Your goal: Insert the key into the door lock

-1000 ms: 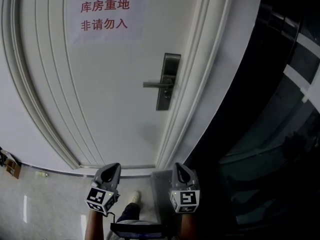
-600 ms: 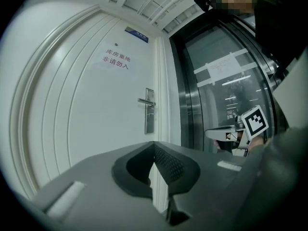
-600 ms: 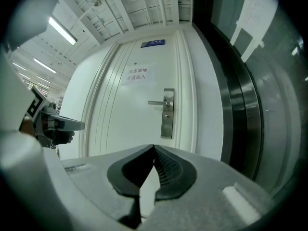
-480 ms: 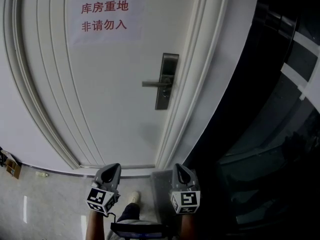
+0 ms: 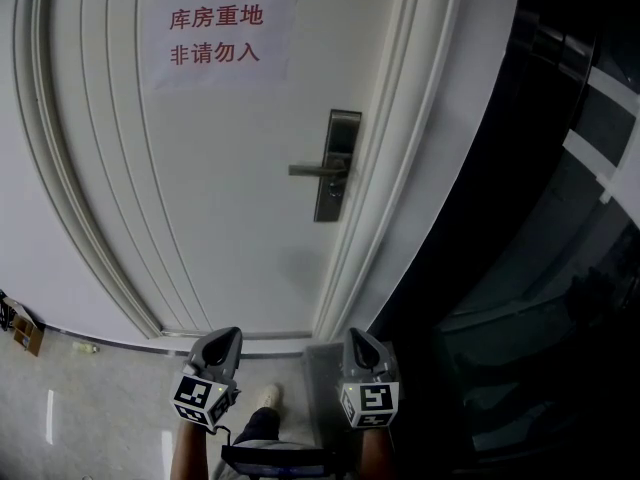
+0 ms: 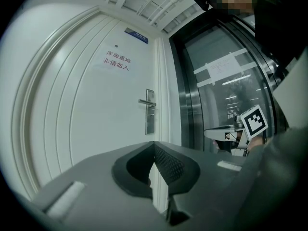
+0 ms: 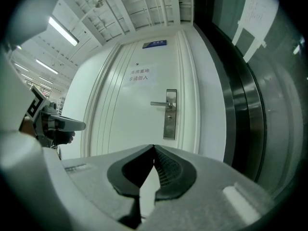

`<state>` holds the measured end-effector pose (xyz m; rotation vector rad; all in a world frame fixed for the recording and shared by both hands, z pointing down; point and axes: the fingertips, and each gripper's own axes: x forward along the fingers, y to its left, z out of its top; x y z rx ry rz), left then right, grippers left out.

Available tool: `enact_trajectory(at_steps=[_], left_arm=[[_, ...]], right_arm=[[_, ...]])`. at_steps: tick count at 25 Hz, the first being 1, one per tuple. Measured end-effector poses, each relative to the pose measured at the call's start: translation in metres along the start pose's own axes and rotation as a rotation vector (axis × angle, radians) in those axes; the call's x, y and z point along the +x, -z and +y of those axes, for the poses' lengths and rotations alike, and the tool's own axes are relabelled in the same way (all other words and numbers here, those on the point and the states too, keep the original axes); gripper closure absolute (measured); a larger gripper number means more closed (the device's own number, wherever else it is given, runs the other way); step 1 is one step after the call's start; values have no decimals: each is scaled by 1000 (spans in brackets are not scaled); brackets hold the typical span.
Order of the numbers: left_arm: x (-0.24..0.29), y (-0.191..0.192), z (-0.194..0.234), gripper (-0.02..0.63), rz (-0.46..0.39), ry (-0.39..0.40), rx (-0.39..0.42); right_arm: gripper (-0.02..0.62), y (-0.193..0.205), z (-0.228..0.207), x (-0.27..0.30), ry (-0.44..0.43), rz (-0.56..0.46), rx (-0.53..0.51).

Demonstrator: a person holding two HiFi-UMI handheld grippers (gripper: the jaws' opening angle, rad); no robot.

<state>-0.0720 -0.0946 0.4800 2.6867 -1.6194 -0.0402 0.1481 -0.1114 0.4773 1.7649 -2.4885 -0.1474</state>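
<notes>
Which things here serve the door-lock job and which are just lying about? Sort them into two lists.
For the job: door; lock plate with handle; left gripper and right gripper, both shut, empty. No key shows.

Lying about: paper notice on the door; brown box on the floor; glass wall.

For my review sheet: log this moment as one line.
stage: facing closed door | left gripper: shut, empty | right gripper: shut, empty | key: none seen | lock: untouched
</notes>
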Motion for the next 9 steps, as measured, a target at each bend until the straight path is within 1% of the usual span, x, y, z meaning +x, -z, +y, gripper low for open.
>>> enact_trajectory(at_steps=[9], left_arm=[[-2,1,-3,604,4,5,1]], right_arm=[[594,1,0,-3,-1,3,-4]])
